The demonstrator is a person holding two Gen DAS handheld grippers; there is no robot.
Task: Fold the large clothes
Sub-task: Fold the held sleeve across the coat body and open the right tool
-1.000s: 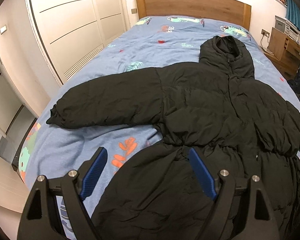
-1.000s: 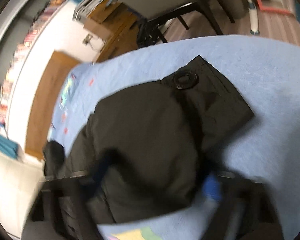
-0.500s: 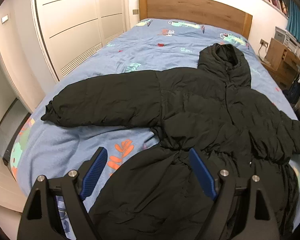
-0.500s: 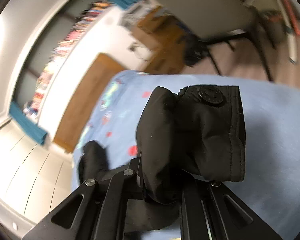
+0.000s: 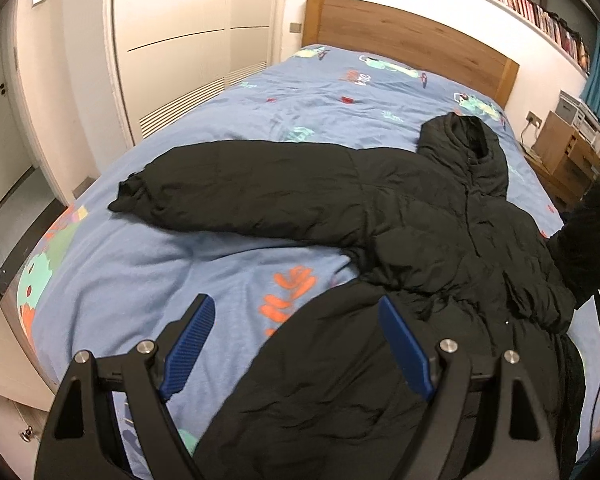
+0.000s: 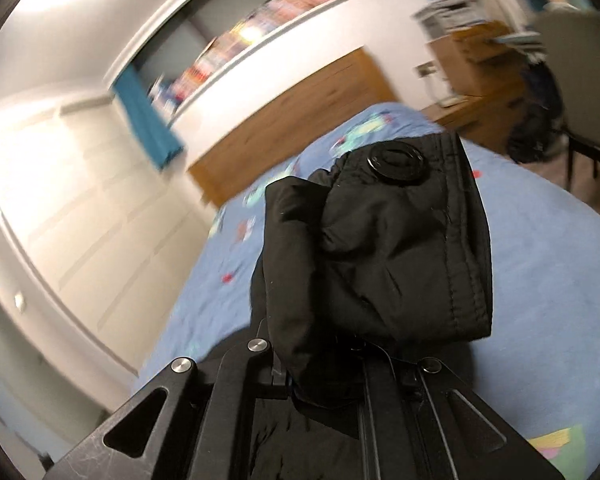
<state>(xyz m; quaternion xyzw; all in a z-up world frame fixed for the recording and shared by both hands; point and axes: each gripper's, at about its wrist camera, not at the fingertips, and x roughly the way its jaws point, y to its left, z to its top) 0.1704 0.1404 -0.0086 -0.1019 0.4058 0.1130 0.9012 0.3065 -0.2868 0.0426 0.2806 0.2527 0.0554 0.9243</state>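
Although the black hooded puffer jacket (image 5: 440, 240) lies spread front-up across the blue patterned duvet (image 5: 228, 276), filling the centre and lower right of the left wrist view, folding has only just begun. One sleeve (image 5: 240, 196) stretches flat toward the left of that frame, its cuff pointing at the white wardrobe doors (image 5: 188, 36) in the upper left, and the hood (image 5: 464, 144) points up toward the wooden headboard (image 5: 408, 40) at the top. The left gripper (image 5: 296, 344) hovers at the bottom of its frame with its blue-padded fingers (image 5: 188, 344) spread wide, holding nothing, above the jacket's lower hem area. The right gripper (image 6: 324, 364) is clenched on the cuff of the other sleeve (image 6: 384, 248), which bulges in the centre of the right wrist view with a round black snap button (image 6: 396, 162) near its top; the fingers themselves are hidden beneath the fabric. At the right edge of the left wrist view that same sleeve appears raised off the bed. The right view is motion-blurred, so the background of bookshelf and teal curtain is indistinct. By my reading, nothing is folded yet: the lifted sleeve must be laid across the chest, then the far sleeve, then the hood and the body doubled over.
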